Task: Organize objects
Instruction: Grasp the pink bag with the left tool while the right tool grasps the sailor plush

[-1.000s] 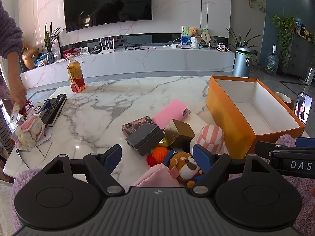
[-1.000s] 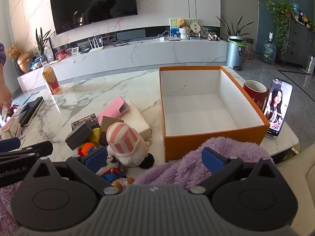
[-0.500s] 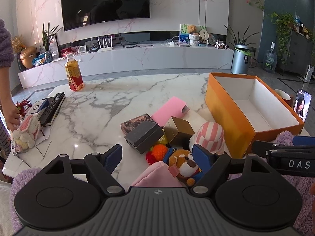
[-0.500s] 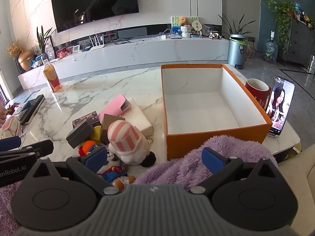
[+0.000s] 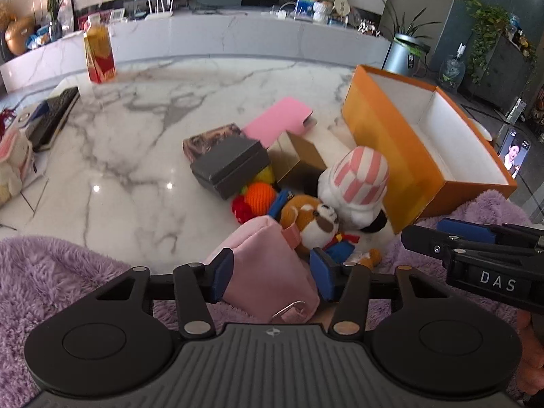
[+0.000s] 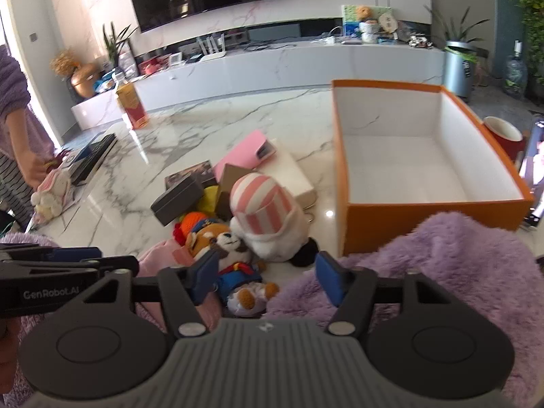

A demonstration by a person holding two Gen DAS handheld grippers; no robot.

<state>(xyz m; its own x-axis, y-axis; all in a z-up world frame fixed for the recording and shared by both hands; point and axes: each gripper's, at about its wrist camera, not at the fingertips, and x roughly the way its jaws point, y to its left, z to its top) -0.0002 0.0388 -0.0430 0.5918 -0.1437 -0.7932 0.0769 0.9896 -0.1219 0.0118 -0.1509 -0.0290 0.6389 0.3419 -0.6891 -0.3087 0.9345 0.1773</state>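
Observation:
A pile of toys and small boxes lies on the marble table (image 5: 129, 156) beside an empty orange box (image 5: 374, 129) (image 6: 343, 170). My left gripper (image 5: 272, 273) hangs over a pink pouch (image 5: 268, 265). Its jaws are closing with the pouch between them, the pads at its sides. My right gripper (image 6: 268, 277) is closing around a brown plush dog in blue clothes (image 6: 234, 265); the right pad stands clear of it. Behind these lie a white plush with a striped hat (image 5: 357, 180) (image 6: 261, 204), a grey box (image 5: 227, 165), a gold box (image 5: 299, 156) and a pink case (image 5: 275, 119).
A drink bottle (image 5: 98, 54), a remote (image 5: 54, 115) and a bunny plush (image 5: 10, 159) stand at the table's left, where a person (image 6: 17, 136) is. A phone (image 5: 513, 153) and a red mug (image 6: 503, 134) sit right of the box. Purple fuzzy sleeves (image 6: 459, 272) fill the near edge.
Both grippers have tipped down and sunk toward the toy pile. Both pairs of jaws have narrowed; the pink pouch and the plush dog now sit between the fingers.

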